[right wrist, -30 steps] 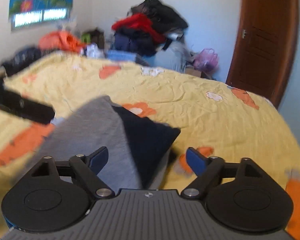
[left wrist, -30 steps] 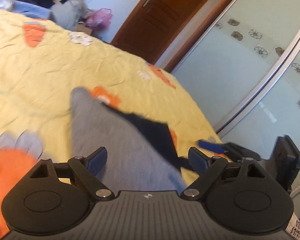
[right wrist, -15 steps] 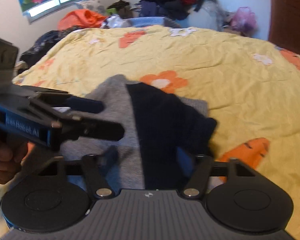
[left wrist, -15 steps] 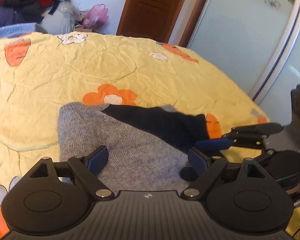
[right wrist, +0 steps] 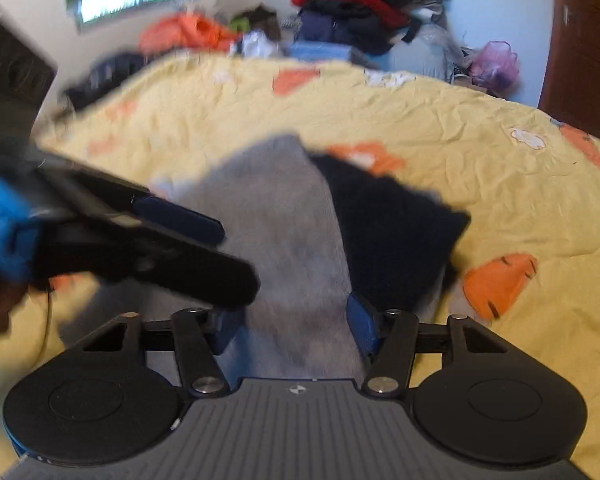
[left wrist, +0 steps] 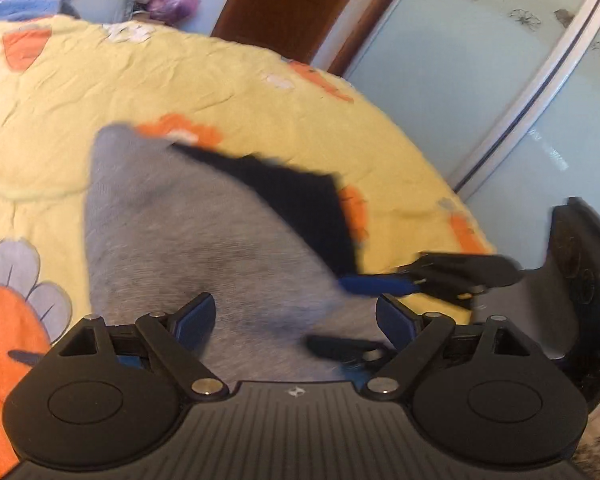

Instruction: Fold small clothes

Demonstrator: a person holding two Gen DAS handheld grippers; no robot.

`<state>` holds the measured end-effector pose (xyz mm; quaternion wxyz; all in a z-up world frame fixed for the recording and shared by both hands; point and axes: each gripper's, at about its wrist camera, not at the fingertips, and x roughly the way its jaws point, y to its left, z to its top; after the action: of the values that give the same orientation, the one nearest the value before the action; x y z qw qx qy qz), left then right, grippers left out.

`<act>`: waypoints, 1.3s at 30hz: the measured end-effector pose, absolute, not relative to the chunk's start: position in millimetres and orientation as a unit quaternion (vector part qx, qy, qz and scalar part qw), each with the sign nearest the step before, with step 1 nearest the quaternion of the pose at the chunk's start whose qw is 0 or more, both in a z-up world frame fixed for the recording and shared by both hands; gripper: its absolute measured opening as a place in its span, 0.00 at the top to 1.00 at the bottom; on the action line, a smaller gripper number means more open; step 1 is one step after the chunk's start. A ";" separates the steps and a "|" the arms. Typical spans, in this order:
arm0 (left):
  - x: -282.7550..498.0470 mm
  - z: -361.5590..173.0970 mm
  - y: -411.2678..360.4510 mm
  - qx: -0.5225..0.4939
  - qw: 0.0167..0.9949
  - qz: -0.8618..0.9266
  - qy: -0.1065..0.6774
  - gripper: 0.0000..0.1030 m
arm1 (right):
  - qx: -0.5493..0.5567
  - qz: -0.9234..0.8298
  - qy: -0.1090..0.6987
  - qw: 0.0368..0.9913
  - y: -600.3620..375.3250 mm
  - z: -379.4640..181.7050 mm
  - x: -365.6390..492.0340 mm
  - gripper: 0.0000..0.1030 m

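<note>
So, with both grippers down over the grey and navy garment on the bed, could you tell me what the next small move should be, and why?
Probably close the left gripper on the near edge of the grey garment. Its fingers stand wide with the cloth between them, not yet pinched, while the right gripper is already narrower around the same edge, so the fold could start once both hold.

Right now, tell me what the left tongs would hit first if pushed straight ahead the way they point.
Most likely the grey garment lying on the yellow bedspread: it fills the gap between the left tongs, which stand open. The frame is blurred, so depth is uncertain.
</note>
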<state>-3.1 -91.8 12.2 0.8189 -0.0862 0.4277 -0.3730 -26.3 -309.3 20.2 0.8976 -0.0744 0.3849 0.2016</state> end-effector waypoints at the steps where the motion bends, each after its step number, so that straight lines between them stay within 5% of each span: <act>1: -3.3 9.5 -86.8 -0.091 0.818 -0.380 0.423 0.17 | -0.067 0.201 0.381 0.900 -316.3 18.9 -27.4 0.44; 3: -6.5 7.3 -79.0 -0.086 0.823 -0.370 0.423 0.31 | -0.029 0.176 0.393 0.902 -332.2 16.5 -29.3 0.43; 5: -12.4 10.3 -73.0 -0.090 0.822 -0.363 0.430 0.31 | -0.006 0.157 0.404 0.901 -343.0 7.5 -35.5 0.24; 9: -44.5 26.1 -75.1 -0.059 0.836 -0.342 0.426 0.16 | -0.001 0.135 0.365 0.921 -343.5 20.0 -65.4 0.33; 17: -77.8 6.6 -85.3 0.006 0.832 -0.329 0.446 0.16 | -0.045 0.165 0.337 0.926 -303.4 21.4 -118.9 0.45; 33: -105.5 0.9 -71.9 0.083 0.851 -0.299 0.424 0.14 | -0.069 0.136 0.328 0.933 -282.5 25.3 -131.7 0.45; 39: -112.1 -13.0 -63.9 0.119 0.859 -0.266 0.421 0.00 | -0.073 0.118 0.360 0.922 -288.4 10.6 -130.0 0.45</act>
<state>-112.1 -63.9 -13.0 0.8590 0.1189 0.4209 -0.2662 -130.0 -288.4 10.6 0.9225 -0.0731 0.3602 0.1178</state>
